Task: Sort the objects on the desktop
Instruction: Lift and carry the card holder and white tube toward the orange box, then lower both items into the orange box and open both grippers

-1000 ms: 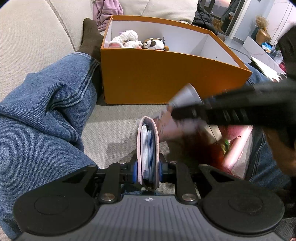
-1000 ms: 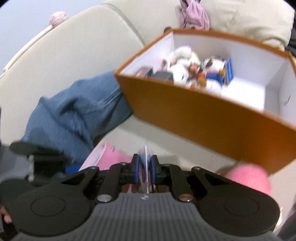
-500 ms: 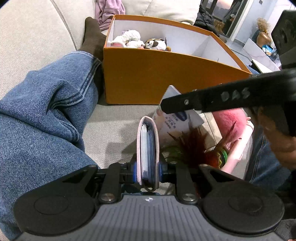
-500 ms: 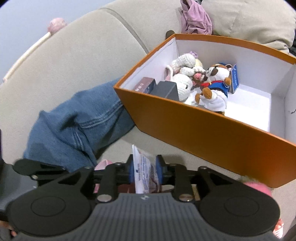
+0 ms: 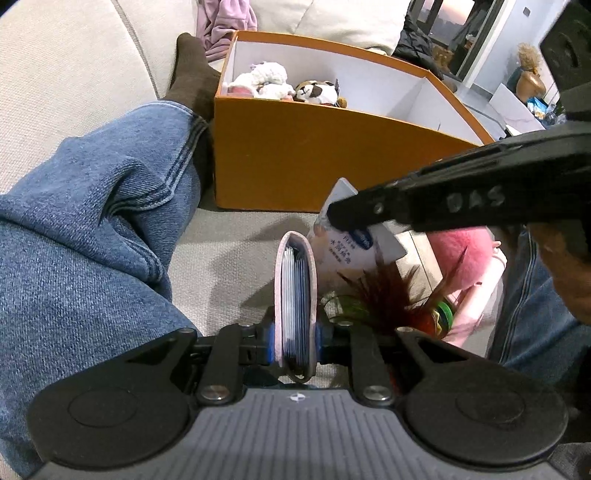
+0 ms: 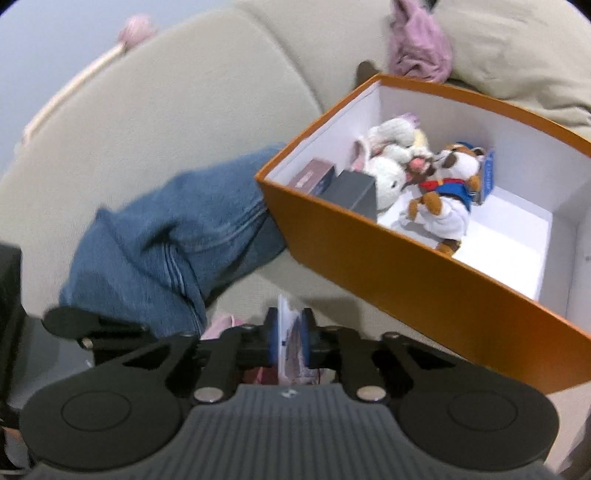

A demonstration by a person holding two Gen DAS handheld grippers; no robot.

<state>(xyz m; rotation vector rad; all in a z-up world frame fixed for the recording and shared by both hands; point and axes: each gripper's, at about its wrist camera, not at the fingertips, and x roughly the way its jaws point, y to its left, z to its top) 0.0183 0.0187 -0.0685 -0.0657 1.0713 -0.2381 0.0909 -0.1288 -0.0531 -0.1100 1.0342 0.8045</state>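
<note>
My left gripper (image 5: 295, 339) is shut on a pink card holder (image 5: 295, 288) with blue cards inside, held upright over the sofa seat. Just right of it, my right gripper (image 5: 347, 218) reaches in from the right with a white packet (image 5: 343, 254) bearing a blue logo. In the right wrist view the jaws of the right gripper (image 6: 290, 339) are closing, and the pads pinch the packet (image 6: 286, 325) between them. Ahead stands an orange box (image 5: 295, 162) with a white inside. It holds a white plush (image 6: 388, 162), a brown and white plush dog (image 6: 443, 192) and small dark boxes (image 6: 351, 188).
A person's jeans leg (image 5: 92, 221) and brown sock (image 5: 188, 74) lie left of the box on the beige sofa (image 5: 74, 66). A pink fluffy item (image 5: 461, 254) and a red feather toy (image 5: 388, 291) sit at the right. Purple cloth (image 5: 225, 22) lies behind the box.
The right gripper loosened and then pinched the packet again, and it rose slightly toward the box. The left gripper and its card holder stayed put.
</note>
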